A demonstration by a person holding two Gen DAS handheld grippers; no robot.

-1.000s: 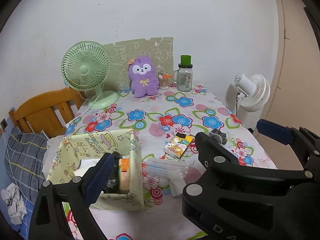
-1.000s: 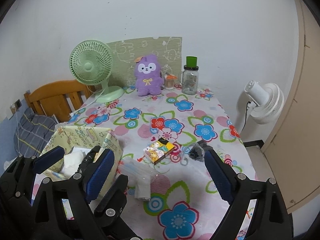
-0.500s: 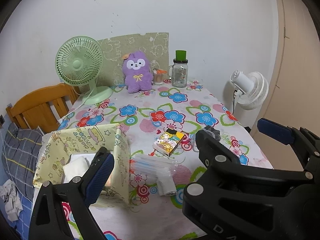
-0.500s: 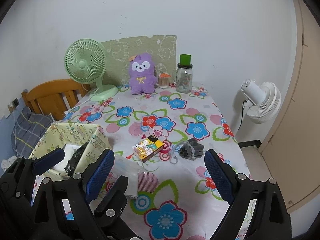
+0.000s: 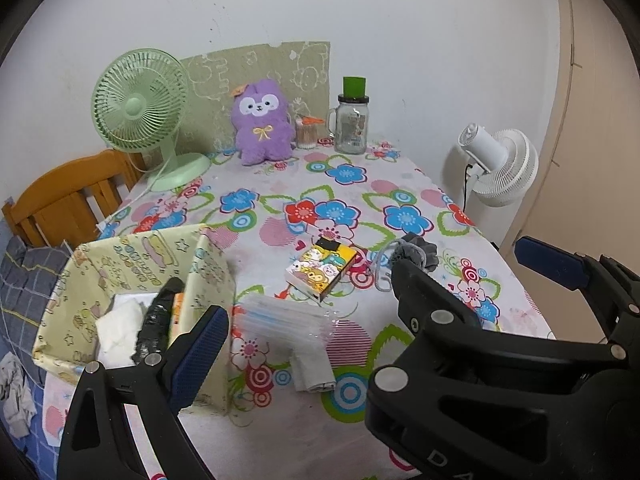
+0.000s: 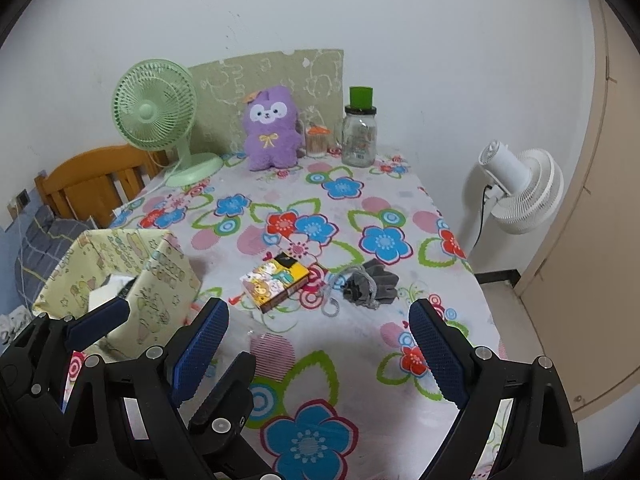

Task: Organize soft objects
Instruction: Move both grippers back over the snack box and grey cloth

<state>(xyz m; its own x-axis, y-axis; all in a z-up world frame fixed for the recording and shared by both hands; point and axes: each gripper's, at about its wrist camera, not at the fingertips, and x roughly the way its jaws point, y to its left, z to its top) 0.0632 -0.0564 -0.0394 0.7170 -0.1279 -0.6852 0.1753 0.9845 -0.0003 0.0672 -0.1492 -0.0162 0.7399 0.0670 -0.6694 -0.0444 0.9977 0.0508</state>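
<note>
A yellow patterned fabric bin (image 5: 132,276) (image 6: 160,276) stands at the table's near left and holds a white cloth (image 5: 118,330) and a dark item. A grey drawstring pouch (image 6: 370,282) (image 5: 416,250) lies right of centre. A clear pack of masks (image 5: 284,318) and a small white folded cloth (image 5: 314,370) lie beside the bin. A purple plush (image 5: 262,122) (image 6: 274,126) sits at the back. My left gripper (image 5: 376,320) is open and empty above the near edge. My right gripper (image 6: 320,360) is open and empty, in front of the pouch.
A cartoon-printed box (image 5: 322,266) (image 6: 276,280) lies mid-table. A green desk fan (image 5: 142,112), a glass jar with green lid (image 5: 351,120) and a small cup of sticks stand at the back. A white floor fan (image 6: 516,184) stands right; a wooden chair (image 5: 68,196) stands left.
Both grippers have pulled back and risen from the table; the bin and objects now sit farther off. Both stay open and empty. Nothing on the table has moved.
</note>
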